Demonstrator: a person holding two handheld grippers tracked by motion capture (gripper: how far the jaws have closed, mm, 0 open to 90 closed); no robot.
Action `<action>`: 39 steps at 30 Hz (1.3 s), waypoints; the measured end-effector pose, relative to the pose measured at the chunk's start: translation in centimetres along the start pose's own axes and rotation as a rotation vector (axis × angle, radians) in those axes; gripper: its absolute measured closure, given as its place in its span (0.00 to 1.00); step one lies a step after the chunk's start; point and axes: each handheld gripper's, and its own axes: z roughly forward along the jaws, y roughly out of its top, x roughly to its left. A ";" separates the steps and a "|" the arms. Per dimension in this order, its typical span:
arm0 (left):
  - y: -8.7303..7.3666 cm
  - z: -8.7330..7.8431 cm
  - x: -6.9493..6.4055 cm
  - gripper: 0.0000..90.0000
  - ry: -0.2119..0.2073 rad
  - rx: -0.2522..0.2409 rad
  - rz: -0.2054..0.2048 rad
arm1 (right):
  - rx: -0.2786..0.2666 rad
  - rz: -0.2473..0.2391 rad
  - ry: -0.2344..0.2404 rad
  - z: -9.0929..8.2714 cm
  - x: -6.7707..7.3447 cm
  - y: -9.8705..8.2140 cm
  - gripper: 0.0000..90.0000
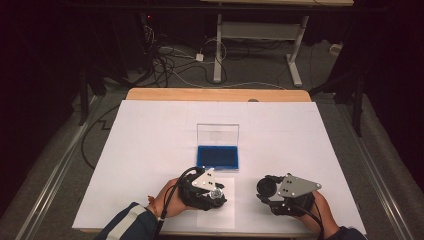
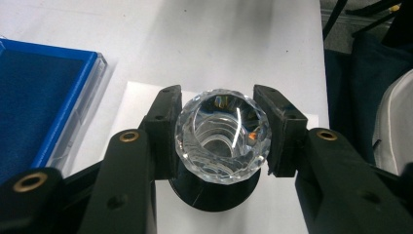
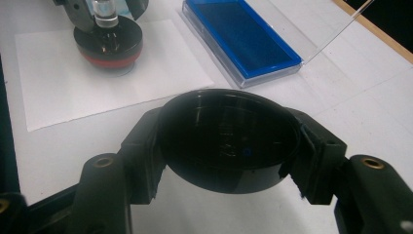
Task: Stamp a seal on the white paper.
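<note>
Left gripper (image 2: 221, 139): fingers (image 2: 163, 131) closed on a faceted clear glass piece (image 2: 222, 140), pads pressed to its two sides, open mouth turned up toward the riding camera. Glass piece held just over a round black base (image 2: 214, 195), resting on or barely above it; contact not clear. From the right gripper view, same glass piece (image 3: 105, 13) seen upright above the black base (image 3: 108, 41), a red band around the base's lower edge, base standing on a small white sheet (image 3: 97, 83) laid on the counter (image 1: 150, 150).

Right gripper (image 3: 229, 141): fingers (image 3: 141, 146) clamped on a round black cap (image 3: 229, 139), hollow side facing the camera, held clear of the counter, well apart from the base. In the high view, right gripper (image 1: 272, 192) near the counter's front edge, cap (image 1: 266, 186) pointing toward the left gripper (image 1: 212, 192).

Blue-lined case (image 1: 218, 156) lying just beyond the small sheet, near the counter's middle, clear lid (image 1: 218, 134) standing up at the far side. Same case (image 3: 243, 36) beside the sheet in the right gripper view.
</note>
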 end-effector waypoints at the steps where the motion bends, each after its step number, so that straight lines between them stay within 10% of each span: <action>1: 0.0 0.1 0.0 0.60 -0.004 -0.003 -0.003 | 0.000 -0.001 0.000 0.0 0.0 0.0 0.43; 39: -0.8 0.9 0.8 0.60 -0.040 -0.005 -0.038 | 0.008 -0.005 0.003 0.1 0.0 0.0 0.42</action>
